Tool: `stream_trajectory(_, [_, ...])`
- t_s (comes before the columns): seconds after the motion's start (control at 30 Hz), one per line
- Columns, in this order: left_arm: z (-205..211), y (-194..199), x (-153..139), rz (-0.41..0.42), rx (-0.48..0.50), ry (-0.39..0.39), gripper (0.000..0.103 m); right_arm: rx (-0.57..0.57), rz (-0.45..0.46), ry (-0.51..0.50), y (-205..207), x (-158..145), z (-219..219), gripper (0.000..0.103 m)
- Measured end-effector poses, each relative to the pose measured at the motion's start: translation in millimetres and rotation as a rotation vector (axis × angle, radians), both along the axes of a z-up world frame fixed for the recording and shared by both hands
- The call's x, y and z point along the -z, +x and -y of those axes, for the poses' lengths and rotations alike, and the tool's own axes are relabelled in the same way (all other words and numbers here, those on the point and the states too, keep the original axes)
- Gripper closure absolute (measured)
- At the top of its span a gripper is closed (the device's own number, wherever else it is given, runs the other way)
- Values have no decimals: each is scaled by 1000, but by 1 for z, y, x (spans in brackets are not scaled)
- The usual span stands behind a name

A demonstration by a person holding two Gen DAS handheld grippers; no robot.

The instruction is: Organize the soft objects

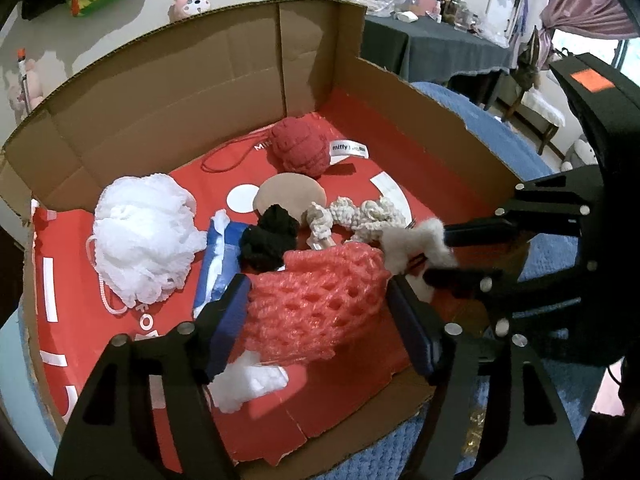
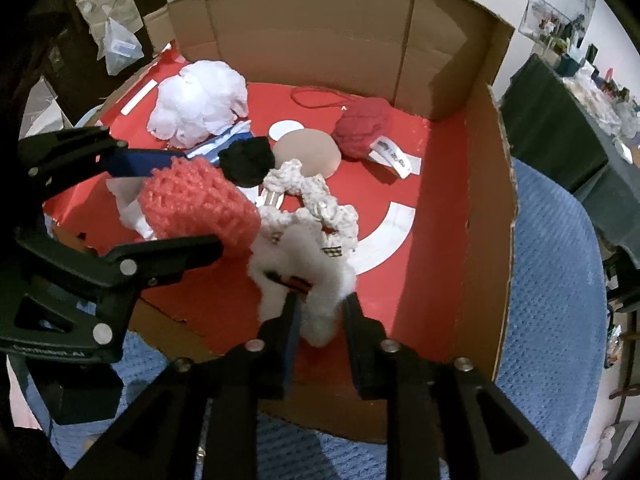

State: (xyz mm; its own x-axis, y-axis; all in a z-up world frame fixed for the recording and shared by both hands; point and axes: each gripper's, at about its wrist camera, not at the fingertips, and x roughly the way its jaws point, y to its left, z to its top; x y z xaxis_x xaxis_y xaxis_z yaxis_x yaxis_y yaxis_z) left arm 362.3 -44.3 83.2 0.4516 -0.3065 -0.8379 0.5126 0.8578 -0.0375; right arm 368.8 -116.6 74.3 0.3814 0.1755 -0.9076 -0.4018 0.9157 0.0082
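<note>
A fluffy white hair clip point(image 2: 304, 280) is seen clamped in the right gripper point(image 2: 320, 304) at the near edge of a shallow cardboard box lined in red point(image 2: 484, 200), which rests on a blue knitted cover point(image 2: 560, 280). Just beside it, a coral foam fruit net point(image 1: 320, 296) is straddled by the left gripper point(image 1: 320, 300), whose jaws stand apart on either side; whether the pads press on the net cannot be told. The placing step is judged to be in hand, with both pieces low inside the box. The next move is thought to call for the clip to be released onto bare red floor, clear of the net.

Further in, a cream knitted scrunchie point(image 2: 316, 200), a black scrunchie point(image 2: 248, 158) and a white tissue scrap point(image 1: 248, 380) are gathered mid-box. Behind them lie a beige round pad point(image 2: 308, 152), a blue-and-white packet point(image 1: 218, 256) and a white mesh bath pouf point(image 1: 140, 236). A red ball of yarn point(image 1: 300, 150) is set near the far wall.
</note>
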Motion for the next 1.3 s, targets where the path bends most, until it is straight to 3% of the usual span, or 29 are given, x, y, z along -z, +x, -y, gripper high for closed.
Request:
stream_trajectory(0.2, [-3, 0, -5, 7, -15, -13, 25, -25, 50, -29, -10, -6, -5, 53])
stream_trajectory(0.27, [-3, -2, -7, 9, -18, -19, 24, -28, 75, -42, -14, -9, -7, 36])
stream_trajectory(0.5, [-12, -11, -22, 52, -47, -52, 24, -10, 141, -38, -26, -27, -2, 33])
stream_trajectory(0.6, [-22, -20, -35, 91, -86, -80, 13, 9, 169, -12, -31, -38, 3, 23])
stream_trajectory(0.83, [-52, -50, -52, 236, -218, -108, 7, 87, 348, 15, -45, -57, 3, 0])
stream_trajectory(1.0, [-71, -64, -46, 396, -352, -108, 6, 153, 508, 9, -44, -47, -6, 0])
stream_trajectory(1.17, [-82, -61, -26, 492, -422, -79, 6, 187, 564, 65, -38, -33, -7, 0])
stream_trajectory(1.3, [-84, -63, -17, 518, -424, -93, 6, 201, 569, 96, -41, -27, -1, 0])
